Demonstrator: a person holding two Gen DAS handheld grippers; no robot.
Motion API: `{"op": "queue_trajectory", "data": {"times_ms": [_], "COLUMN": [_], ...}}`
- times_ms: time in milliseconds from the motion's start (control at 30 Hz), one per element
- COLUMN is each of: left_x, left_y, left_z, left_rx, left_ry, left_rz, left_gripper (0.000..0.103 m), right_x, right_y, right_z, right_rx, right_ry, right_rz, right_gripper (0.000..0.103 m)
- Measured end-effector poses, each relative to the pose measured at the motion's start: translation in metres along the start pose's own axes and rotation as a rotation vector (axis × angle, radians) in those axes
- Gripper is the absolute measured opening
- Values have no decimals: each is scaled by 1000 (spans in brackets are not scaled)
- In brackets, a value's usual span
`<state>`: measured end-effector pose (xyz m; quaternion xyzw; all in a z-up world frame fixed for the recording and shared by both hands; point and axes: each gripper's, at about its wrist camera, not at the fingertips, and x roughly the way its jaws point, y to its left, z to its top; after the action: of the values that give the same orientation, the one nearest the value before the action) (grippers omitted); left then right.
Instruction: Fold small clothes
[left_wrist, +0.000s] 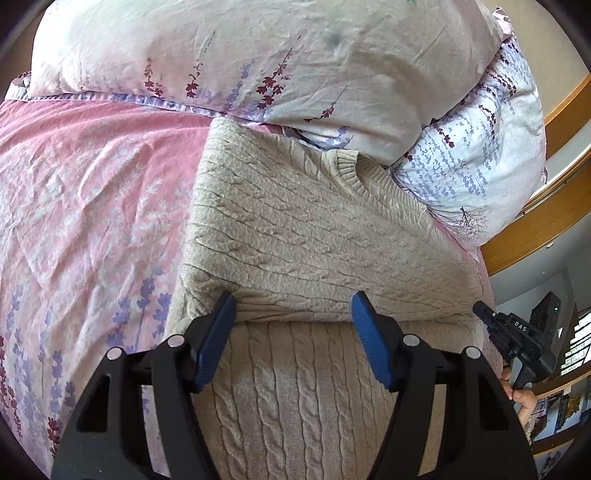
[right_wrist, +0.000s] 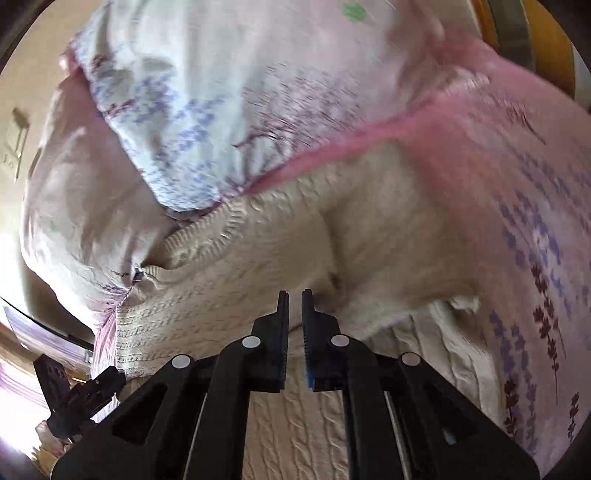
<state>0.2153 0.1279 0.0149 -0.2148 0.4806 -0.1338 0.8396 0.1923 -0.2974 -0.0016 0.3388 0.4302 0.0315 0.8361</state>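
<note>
A beige cable-knit sweater (left_wrist: 306, 236) lies folded on the pink floral bedsheet (left_wrist: 85, 192), its ribbed neckline toward the pillows. My left gripper (left_wrist: 293, 314) is open, its blue pads either side of the folded edge, holding nothing. The right gripper shows at the far right of this view (left_wrist: 484, 314), off the sweater's right edge. In the blurred right wrist view the right gripper (right_wrist: 295, 299) has its jaws nearly together with a thin empty gap, just above the sweater (right_wrist: 369, 236). The left gripper appears at the lower left of that view (right_wrist: 107, 376).
Two floral pillows (left_wrist: 258, 62) are stacked at the head of the bed, touching the sweater's top. A wooden bed frame (left_wrist: 535, 229) runs along the right. Shelves and a window lie beyond it at the far right.
</note>
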Motion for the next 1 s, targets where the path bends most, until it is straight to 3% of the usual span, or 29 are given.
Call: {"op": "queue_trajectory", "data": {"times_ms": [100,367,467,500,533,600,667,733,833,967,1000], "left_x": [-1,0,-1,-1,-1,0,1,2,2,-13,-23], "left_y": [1,2,2,2,2,1,-1,-4,-4,2,4], "left_z": [0,0,-1,-1,-1,-1,-2,-2,-2,-13,-19], "left_rx": [-12,-15,-5,-1,-1,-2,7,19,21,4,17], "left_ry": [0,-5,-6,-6,-6,-8,-10,-13,-14,-5,-15], "left_rz": [-7,-4,-5,-5,-7,-9,0,13,14,-32,-31], "left_gripper": [65,65,65,66,66,69,71,71,71,66,66], "right_x": [-1,9,-4,-11,-14,-13,-6,8,13,0,-9], "right_y": [-22,-17,-9,-5,-3,-2,-2,3,0,-7,-7], "right_z": [2,8,7,6,7,12,12,8,5,7,4], "right_rx": [118,98,41,15,0,-14,-25,-75,-71,-50,-68], "right_ry": [44,48,-13,-45,-62,-60,-35,11,-9,35,42], "right_rz": [119,58,19,5,-8,-61,-69,-96,-156,-95,-63], "right_gripper": [18,19,19,23,38,50,49,11,10,12,22]}}
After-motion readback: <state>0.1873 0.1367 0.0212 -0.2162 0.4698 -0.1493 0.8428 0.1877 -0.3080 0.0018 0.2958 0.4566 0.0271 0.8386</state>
